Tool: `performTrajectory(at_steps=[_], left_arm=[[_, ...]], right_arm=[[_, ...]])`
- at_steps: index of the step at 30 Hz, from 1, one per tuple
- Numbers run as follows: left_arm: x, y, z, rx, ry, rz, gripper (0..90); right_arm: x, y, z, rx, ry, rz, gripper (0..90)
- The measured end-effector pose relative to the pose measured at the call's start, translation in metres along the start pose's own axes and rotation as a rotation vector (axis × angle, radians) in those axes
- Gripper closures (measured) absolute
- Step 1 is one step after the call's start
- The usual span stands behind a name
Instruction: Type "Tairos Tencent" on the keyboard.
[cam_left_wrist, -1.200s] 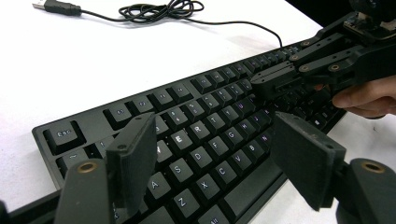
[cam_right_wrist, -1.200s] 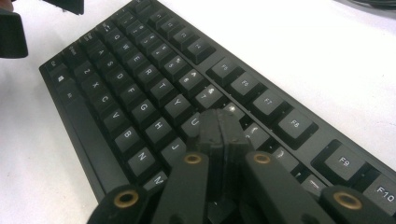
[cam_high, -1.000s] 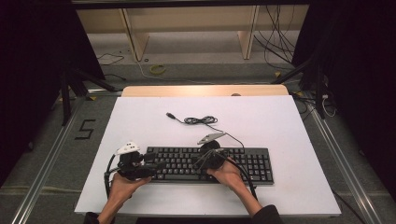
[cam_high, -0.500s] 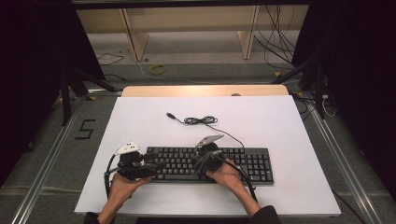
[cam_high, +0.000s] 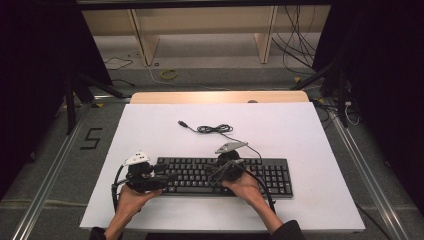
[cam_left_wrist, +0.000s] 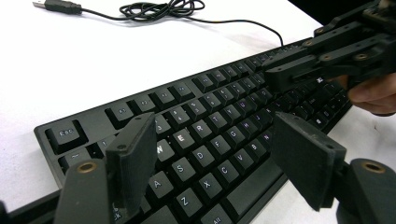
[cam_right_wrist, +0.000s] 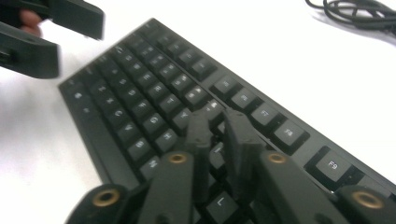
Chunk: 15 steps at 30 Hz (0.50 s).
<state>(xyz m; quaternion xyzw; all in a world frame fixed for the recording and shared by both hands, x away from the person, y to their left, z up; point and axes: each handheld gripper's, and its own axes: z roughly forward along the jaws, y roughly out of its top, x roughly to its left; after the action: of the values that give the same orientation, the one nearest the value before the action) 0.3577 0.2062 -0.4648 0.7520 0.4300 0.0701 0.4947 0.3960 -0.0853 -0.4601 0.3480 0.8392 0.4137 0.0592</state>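
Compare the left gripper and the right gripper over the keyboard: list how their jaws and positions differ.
The left gripper has its fingers spread wide; the right gripper has just been opening, with only a narrow gap and nothing between the fingers. The left gripper sits at the keyboard's left end, the right gripper over its middle keys. Both are black, hand-held, and angled down at the keys.

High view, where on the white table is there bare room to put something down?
Bare: the table right of the coiled cable, the patch left of it, and beyond the keyboard's right end. Crowded: the near-left, where both grippers work the keys.
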Motion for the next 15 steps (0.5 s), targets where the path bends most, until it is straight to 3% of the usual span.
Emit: performTrajectory(at_steps=[15], left_arm=[[0.000, 0.003, 0.004, 0.005, -0.009, 0.011, 31.5]], right_arm=[[0.000, -0.006, -0.017, -0.056, 0.021, 0.005, 48.0]])
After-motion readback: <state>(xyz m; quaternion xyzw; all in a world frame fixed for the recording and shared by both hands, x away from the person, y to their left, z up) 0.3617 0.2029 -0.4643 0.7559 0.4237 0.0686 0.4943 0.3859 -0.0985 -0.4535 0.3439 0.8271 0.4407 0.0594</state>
